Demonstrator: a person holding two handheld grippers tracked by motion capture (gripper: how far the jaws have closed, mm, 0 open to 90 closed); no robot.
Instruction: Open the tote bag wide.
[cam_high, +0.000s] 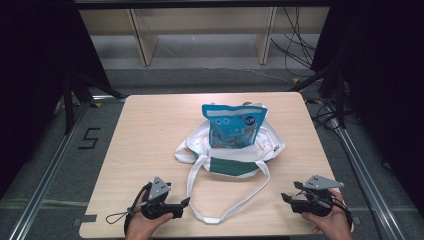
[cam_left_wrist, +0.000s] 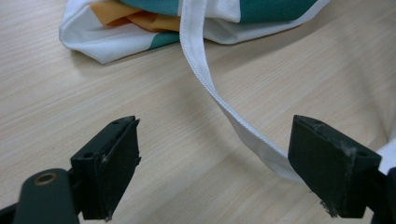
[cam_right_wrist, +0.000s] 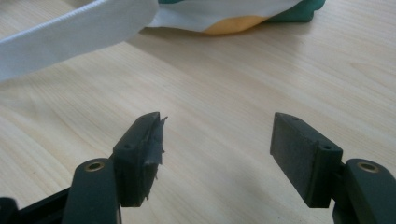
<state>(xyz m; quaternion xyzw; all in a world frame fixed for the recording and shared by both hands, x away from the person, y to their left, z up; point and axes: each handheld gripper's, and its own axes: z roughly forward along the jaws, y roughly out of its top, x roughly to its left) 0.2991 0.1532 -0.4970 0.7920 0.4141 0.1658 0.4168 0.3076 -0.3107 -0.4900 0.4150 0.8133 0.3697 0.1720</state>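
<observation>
A white tote bag (cam_high: 200, 142) with green and orange panels lies slumped in the middle of the wooden table (cam_high: 145, 130). A blue printed packet (cam_high: 234, 125) stands upright in it. The bag's white strap (cam_high: 220, 217) loops toward the front edge. My left gripper (cam_high: 184, 206) rests at the front left, open, its jaws pointing right at the strap. In the left gripper view the strap (cam_left_wrist: 219, 102) runs down from the bag (cam_left_wrist: 107, 37) past the right jaw, and the left gripper (cam_left_wrist: 215, 158) holds nothing. My right gripper (cam_high: 286, 199) sits at the front right. The right gripper (cam_right_wrist: 217, 149) stands open over bare wood, with the strap (cam_right_wrist: 70, 37) and bag (cam_right_wrist: 224, 14) farther off.
Beyond the table's far edge stands a pale wooden shelf frame (cam_high: 200, 30), with cables (cam_high: 300, 45) trailing on the grey floor. Metal rails (cam_high: 50, 165) run along both sides of the table. Dark curtains close off the left and right.
</observation>
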